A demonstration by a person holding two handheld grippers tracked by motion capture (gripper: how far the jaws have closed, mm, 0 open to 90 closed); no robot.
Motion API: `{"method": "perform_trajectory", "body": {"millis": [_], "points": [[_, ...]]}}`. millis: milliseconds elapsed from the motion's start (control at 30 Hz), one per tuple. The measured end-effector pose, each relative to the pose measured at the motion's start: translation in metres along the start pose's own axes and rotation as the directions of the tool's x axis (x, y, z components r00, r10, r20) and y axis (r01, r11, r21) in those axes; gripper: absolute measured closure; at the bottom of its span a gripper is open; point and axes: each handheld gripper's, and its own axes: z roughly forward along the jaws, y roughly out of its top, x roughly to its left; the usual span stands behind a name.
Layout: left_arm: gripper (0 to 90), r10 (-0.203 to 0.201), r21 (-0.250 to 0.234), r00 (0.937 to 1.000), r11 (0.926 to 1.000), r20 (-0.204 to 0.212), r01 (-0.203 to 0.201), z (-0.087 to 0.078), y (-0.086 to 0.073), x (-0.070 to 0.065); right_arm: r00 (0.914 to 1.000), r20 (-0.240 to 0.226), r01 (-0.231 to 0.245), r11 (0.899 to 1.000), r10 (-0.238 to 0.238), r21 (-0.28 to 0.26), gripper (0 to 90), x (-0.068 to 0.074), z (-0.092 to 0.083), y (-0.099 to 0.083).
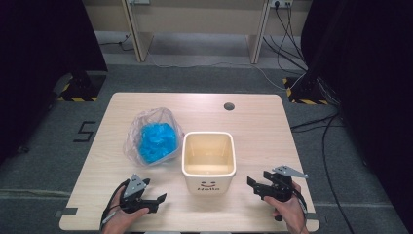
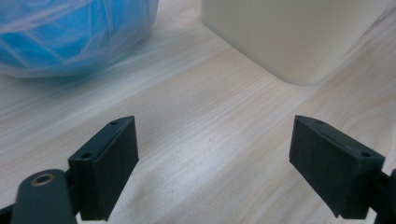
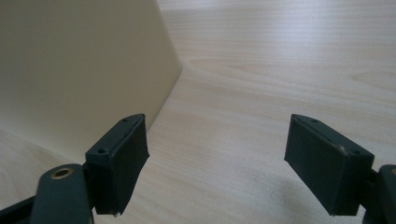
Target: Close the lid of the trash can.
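A cream square bin [image 1: 208, 160] with a smiley and lettering on its front stands near the table's front middle, and it looks empty. To its left lies a clear plastic bag [image 1: 153, 135] holding crumpled blue material. My left gripper [image 1: 158, 201] rests open at the front left, jaws wide apart over bare wood, with the bag [image 2: 70, 37] and the bin [image 2: 299, 37] ahead of it. My right gripper [image 1: 253, 186] is open at the front right, just beside the bin wall [image 3: 79, 70], nothing between its jaws.
The wooden table [image 1: 258, 122] has a round cable hole [image 1: 229, 106] near its far edge. Beyond it are grey carpet, desk legs and cables; dark curtains hang on both sides.
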Motion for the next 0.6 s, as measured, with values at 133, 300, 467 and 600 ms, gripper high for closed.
{"method": "perform_trajectory", "body": {"millis": [133, 300, 467, 600], "points": [[14.9, 0.008, 0.009, 1.0, 0.9999, -0.002, -0.008, -0.001, -0.002, 0.001, 0.9998, 0.004, 0.017, 1.0, -0.017, 0.017, 19.9, 0.001, 0.0, -0.005], [14.9, 0.017, 0.021, 0.9998, 0.9996, -0.008, -0.017, -0.002, -0.003, 0.001, 0.9994, 0.014, 0.032, 0.999, -0.032, 0.029, 19.6, 0.004, -0.003, -0.011], [14.9, 0.021, 0.029, 0.9998, 0.9994, -0.004, -0.021, -0.004, -0.007, 0.001, 0.9986, 0.017, 0.049, 0.998, -0.05, 0.041, 19.4, 0.008, -0.006, -0.017], [14.8, 0.023, 0.04, 0.9997, 0.9989, -0.004, -0.023, -0.005, -0.009, 0.001, 0.9985, 0.015, 0.051, 0.997, -0.052, 0.049, 18.8, 0.01, -0.009, -0.022]]}}
